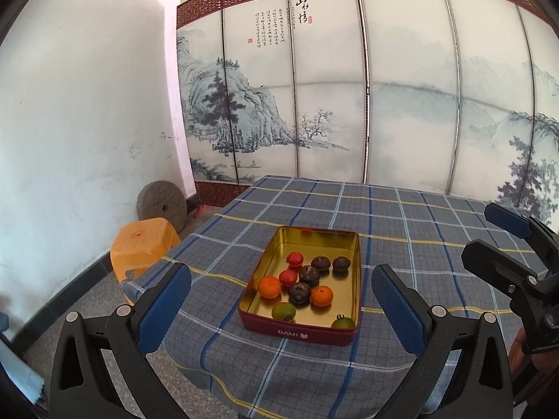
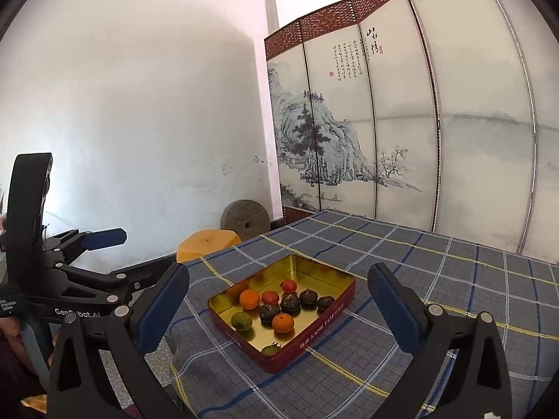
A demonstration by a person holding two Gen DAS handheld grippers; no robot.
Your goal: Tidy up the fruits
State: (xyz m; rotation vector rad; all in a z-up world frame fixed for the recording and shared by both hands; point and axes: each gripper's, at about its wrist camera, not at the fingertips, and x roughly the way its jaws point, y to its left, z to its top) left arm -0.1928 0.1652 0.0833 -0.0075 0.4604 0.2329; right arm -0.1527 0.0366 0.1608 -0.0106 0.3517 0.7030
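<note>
A red tin with a gold inside sits on the checked tablecloth. In it lie two oranges, two small red fruits, two green fruits and several dark brown fruits. My left gripper is open and empty, held above the table's near edge in front of the tin. My right gripper is open and empty, to the right of the left one, which shows in the right wrist view.
The table carries a blue-grey checked cloth. An orange plastic stool and a round millstone stand on the floor at the left. A painted folding screen stands behind the table.
</note>
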